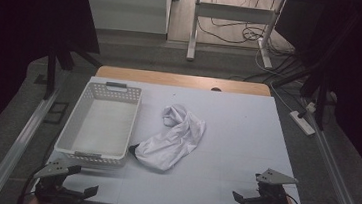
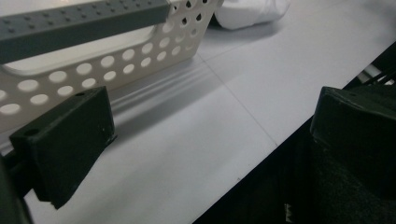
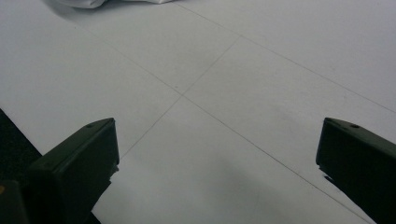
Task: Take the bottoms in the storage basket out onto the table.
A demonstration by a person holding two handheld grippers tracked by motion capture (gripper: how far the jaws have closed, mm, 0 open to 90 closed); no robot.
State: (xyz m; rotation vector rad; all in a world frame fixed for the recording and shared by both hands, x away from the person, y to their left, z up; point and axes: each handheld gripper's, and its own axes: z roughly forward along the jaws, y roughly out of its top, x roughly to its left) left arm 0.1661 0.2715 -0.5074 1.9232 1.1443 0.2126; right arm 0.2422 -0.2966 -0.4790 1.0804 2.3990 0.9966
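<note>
Both tools [image 1: 91, 192] [image 1: 235, 194] open, white cloth [image 1: 173, 139] well ahead, untouched

Premises present as a laboratory or recording workspace: a white-covered table [image 1: 244, 153] stands between dark curtains [image 1: 32, 12], flanked by metal floor rails [image 1: 19, 141], with a power strip [image 1: 303, 122] and loose cables [image 1: 236, 32] on grey carpet beneath a bare desk frame [image 1: 232, 16] beyond.

Both the left gripper [image 1: 91, 192] and the right gripper [image 1: 238, 197] are black, each topped by a grey three-cornered plate, with blocky jaws bearing small screw holes.
</note>
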